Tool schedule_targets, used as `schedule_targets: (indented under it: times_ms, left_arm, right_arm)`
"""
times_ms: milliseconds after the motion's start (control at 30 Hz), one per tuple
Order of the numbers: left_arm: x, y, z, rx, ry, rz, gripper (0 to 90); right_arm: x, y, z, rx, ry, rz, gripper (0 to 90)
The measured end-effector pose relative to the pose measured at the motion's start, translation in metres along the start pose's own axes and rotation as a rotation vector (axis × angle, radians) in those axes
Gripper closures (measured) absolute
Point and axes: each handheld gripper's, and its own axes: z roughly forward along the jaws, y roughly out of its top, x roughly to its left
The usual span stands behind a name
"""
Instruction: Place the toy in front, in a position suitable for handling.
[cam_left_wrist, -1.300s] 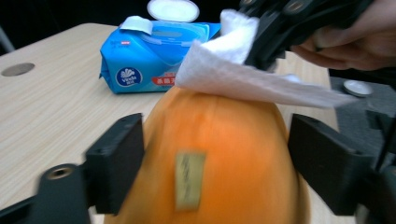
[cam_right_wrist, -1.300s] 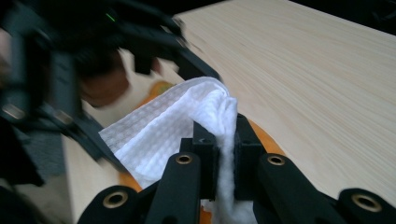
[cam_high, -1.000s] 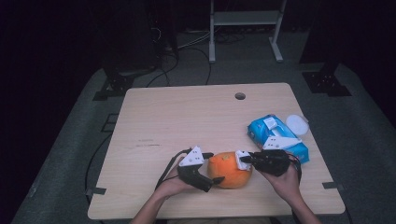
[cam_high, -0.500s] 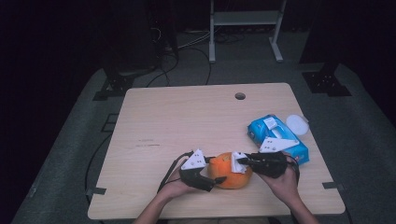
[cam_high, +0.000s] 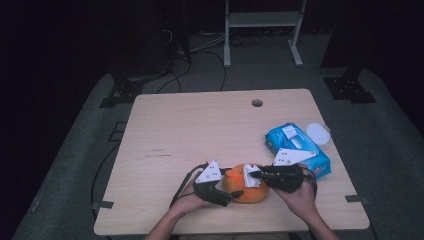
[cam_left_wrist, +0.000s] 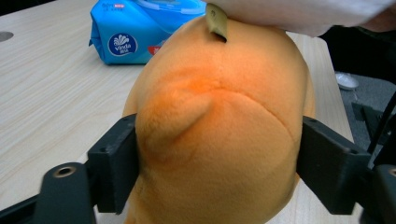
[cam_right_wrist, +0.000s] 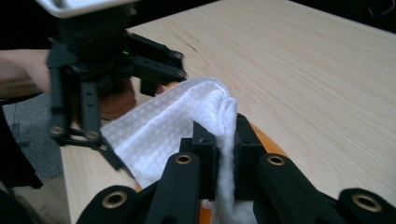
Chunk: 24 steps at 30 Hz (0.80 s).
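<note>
Near the front edge of the table (cam_high: 200, 125), a little right of centre, sits an orange plush fruit (cam_high: 245, 190), and both grippers meet on it. The left gripper (cam_high: 234, 194) comes in from the left; in its own view the two black jaws press into the toy's sides (cam_left_wrist: 219, 140), dimpling the fabric, so it has the fruit clamped between them. The lower part of the toy is cut off by the bottom of that view, and a small olive stem (cam_left_wrist: 216, 21) pokes up at its top. The right gripper (cam_high: 256, 175) comes in from the right with its jaws nearly closed, pinching a fold of white waffle-textured cloth (cam_right_wrist: 177, 126) that lies over the top of the fruit; from above the cloth (cam_high: 249, 176) is a small white patch, and how far it drapes down the far side is hidden. Much of the fruit is covered in the high view by the grippers and the person's hands. To the right and slightly farther back lies a blue pack of wet wipes (cam_high: 297, 147); its round logo reads "Vinda" (cam_left_wrist: 122, 44), while the smaller print on the label is too blurred to read. Just beyond the pack, at the table's right edge, is a white round lid (cam_high: 318, 133).
</note>
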Motion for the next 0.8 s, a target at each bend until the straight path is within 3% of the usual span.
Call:
schedule_targets:
  times_ms: [133,233,300,400,533,600,700,800]
  left_arm:
    - [0.006,-0.002,0.002,-0.007,-0.009,-0.009,9.3]
    - [0.008,-0.007,0.008,0.003,-0.025,-0.02,5.4]
    - [0.007,-0.006,0.008,0.006,-0.023,-0.01,9.2]
    - [0.005,-0.002,0.004,-0.005,-0.01,-0.018,24.5]
    - [0.001,0.008,-0.001,-0.045,-0.009,-0.035,30.1]
    - [0.0,0.013,-0.007,-0.07,-0.006,-0.038,31.7]
    - [-0.002,0.024,-0.019,-0.107,0.005,-0.027,32.6]
    - [-0.005,0.032,-0.029,-0.097,0.021,0.021,32.5]
  right_arm:
    - [-0.017,-0.01,-0.004,0.006,0.001,0.066,82.1]
    - [-0.021,-0.012,-0.005,0.005,0.0,0.082,82.1]
    - [-0.02,-0.012,-0.004,0.007,-0.003,0.08,82.0]
    - [-0.015,-0.009,-0.004,0.0,-0.017,0.067,82.1]
    - [-0.001,0.0,-0.009,-0.062,0.014,0.03,82.3]
    - [0.002,0.004,-0.01,-0.065,0.009,0.009,82.3]
    - [-0.005,0.003,-0.014,-0.093,0.022,0.052,82.4]
    - [-0.004,0.002,-0.015,-0.115,0.041,0.073,82.4]
